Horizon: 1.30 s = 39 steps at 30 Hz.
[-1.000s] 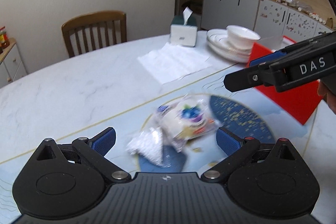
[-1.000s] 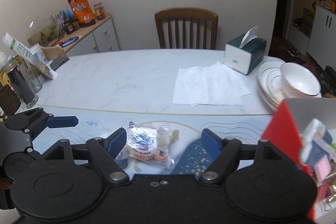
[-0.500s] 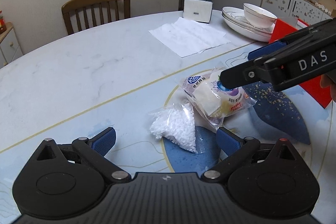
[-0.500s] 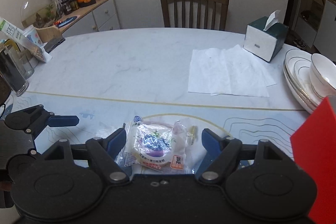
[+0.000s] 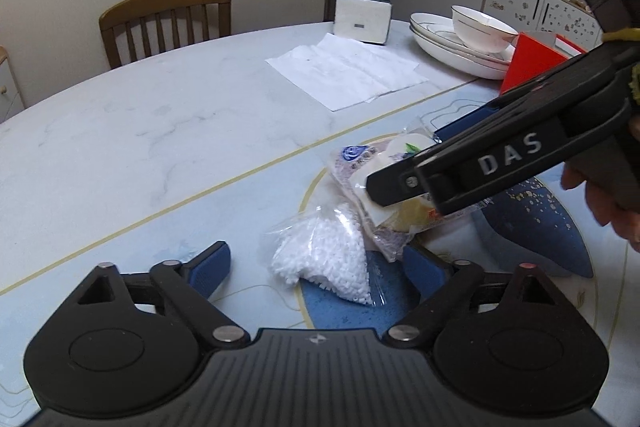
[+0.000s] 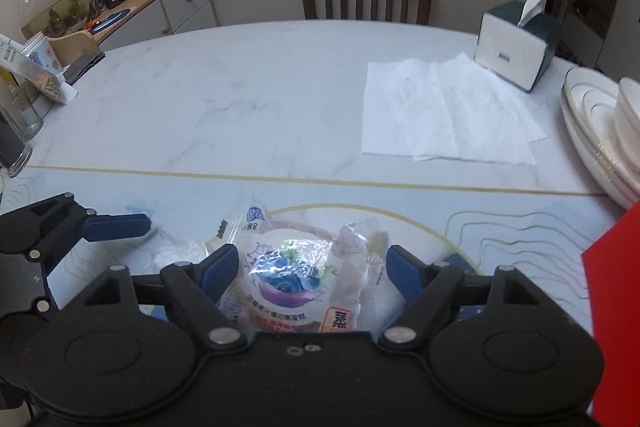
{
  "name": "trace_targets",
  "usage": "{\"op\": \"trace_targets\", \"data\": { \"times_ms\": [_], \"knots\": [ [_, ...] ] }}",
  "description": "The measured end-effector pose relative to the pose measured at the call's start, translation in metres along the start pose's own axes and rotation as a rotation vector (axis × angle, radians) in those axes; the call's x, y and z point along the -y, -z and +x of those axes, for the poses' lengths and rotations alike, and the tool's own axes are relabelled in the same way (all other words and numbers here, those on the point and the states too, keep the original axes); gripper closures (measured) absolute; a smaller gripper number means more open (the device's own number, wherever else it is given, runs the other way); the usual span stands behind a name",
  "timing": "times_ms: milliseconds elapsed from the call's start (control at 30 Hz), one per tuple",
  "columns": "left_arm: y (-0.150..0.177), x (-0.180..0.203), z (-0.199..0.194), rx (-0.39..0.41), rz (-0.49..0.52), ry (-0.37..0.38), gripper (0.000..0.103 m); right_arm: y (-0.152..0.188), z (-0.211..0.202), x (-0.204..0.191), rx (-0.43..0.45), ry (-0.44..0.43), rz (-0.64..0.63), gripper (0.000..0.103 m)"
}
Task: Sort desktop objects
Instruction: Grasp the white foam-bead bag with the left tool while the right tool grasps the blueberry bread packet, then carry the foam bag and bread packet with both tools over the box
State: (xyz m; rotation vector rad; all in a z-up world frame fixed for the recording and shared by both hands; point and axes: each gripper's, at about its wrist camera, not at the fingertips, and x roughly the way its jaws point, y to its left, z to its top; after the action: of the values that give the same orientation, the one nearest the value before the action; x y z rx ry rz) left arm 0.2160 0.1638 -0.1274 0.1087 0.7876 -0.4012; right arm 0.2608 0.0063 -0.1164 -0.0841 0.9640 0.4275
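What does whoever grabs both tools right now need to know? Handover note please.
Left tool: open, jaws just been closing, straddling the clear bag of white pellets on the mat; pads not yet on it.
Right tool: open, jaws just been opening, low over the wrapped blueberry cake, which lies between the pads; no grip visible.
Both packets lie touching on the round print of the mat. Red box stands to the right, beside the stacked plates.
Done: nothing visibly lifted yet.
Left: close on each packet, then lift and sort them, probably into the red box.
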Motion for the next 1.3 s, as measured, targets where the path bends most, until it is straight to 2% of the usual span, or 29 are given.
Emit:
{"op": "trace_targets", "data": {
  "times_ms": [200, 267, 600, 833, 1033, 1300],
  "knots": [
    [0.003, 0.004, 0.002, 0.005, 0.032, -0.013, 0.020, 0.003, 0.010, 0.004, -0.027, -0.041, 0.047, 0.019],
    [0.003, 0.008, 0.002, 0.010, 0.050, -0.020, 0.025, 0.003, 0.013, 0.007, -0.040, -0.062, 0.066, 0.020],
    [0.001, 0.011, 0.003, 0.020, 0.055, -0.028, 0.045, 0.006, 0.010, 0.010, -0.010, -0.070, 0.093, 0.022],
    [0.000, 0.017, -0.002, 0.016, 0.045, -0.008, 0.059, 0.010, 0.002, 0.017, -0.002, -0.106, 0.127, 0.033],
    [-0.002, 0.034, -0.013, 0.020, 0.048, 0.022, 0.069, 0.018, -0.015, 0.024, 0.004, -0.108, 0.148, 0.037],
    [-0.001, 0.058, -0.041, 0.052, 0.040, 0.063, 0.070, 0.033, -0.053, 0.035, 0.031, -0.121, 0.178, 0.037]
  ]
}}
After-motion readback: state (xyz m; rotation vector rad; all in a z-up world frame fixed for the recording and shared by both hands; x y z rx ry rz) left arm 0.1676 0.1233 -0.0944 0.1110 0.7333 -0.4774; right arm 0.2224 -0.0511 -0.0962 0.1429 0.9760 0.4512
